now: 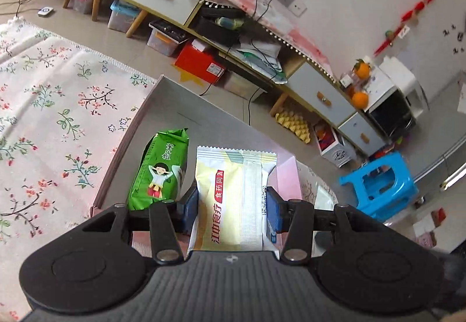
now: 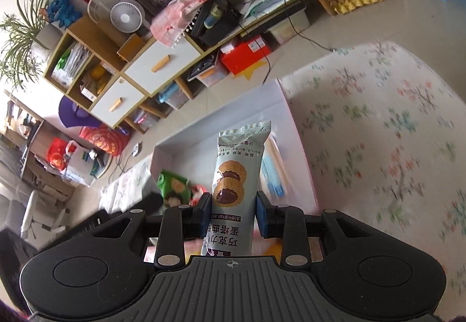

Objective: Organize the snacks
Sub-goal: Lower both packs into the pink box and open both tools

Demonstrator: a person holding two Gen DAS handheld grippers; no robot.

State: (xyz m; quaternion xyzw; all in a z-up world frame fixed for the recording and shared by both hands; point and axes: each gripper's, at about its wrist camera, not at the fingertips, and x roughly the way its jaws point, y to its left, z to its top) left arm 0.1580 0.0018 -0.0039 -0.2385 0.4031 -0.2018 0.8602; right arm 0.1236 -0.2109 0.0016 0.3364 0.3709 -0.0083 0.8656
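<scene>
Snacks: two gripped; left claw (image 1: 232, 207) is pinching one yellow packet (image 1: 230, 199), right claw (image 2: 233, 212) one cookie packet (image 2: 233, 188); green pack (image 1: 160, 173) at ten o'clock.

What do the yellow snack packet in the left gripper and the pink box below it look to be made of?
Yellow snack packet: glossy plastic film, probably; it has a serrated sealed edge and sheen. Pink box: matte cardboard, apparently; its walls are thin, flat and stiff.

Table under floral cloth (image 1: 43, 106) — pale pink box (image 1: 128, 144) on it, green snack packet (image 1: 158, 173) inside.
</scene>
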